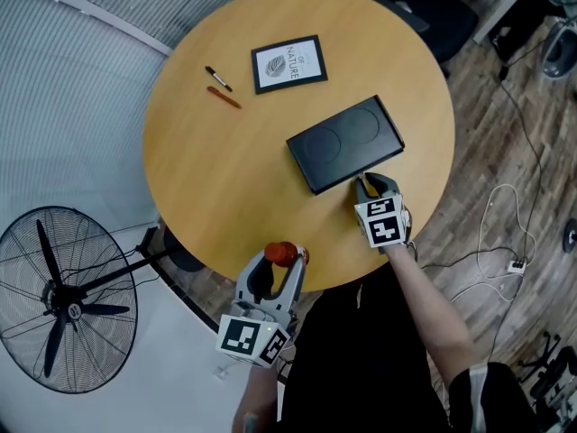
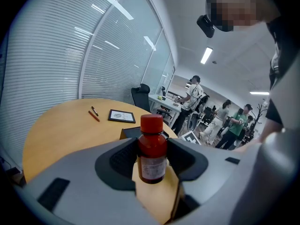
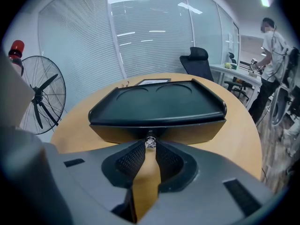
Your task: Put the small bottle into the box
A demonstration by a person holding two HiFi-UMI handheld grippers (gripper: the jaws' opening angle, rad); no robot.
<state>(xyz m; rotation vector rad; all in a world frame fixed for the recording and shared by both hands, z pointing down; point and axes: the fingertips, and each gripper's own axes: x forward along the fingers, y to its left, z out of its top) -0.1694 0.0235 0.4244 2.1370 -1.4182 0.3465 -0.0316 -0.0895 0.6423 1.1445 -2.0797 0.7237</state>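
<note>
A small brown bottle (image 1: 285,253) with a red cap and a pale label stands upright between the jaws of my left gripper (image 1: 281,273), which is shut on its body (image 2: 151,151) over the table's near edge. The black box (image 1: 344,142) lies with its lid down in the middle of the round wooden table (image 1: 225,179). My right gripper (image 1: 365,188) is at the box's near side. In the right gripper view its tips (image 3: 150,146) pinch a small silver knob (image 3: 150,142) on the front of the box (image 3: 157,104). The bottle's red cap (image 3: 16,48) shows at far left there.
A framed card (image 1: 288,64), a black pen (image 1: 218,78) and an orange pen (image 1: 224,97) lie at the table's far side. A standing fan (image 1: 65,300) is on the floor at left, cables (image 1: 505,242) at right. An office chair (image 3: 199,62) and people stand beyond the table.
</note>
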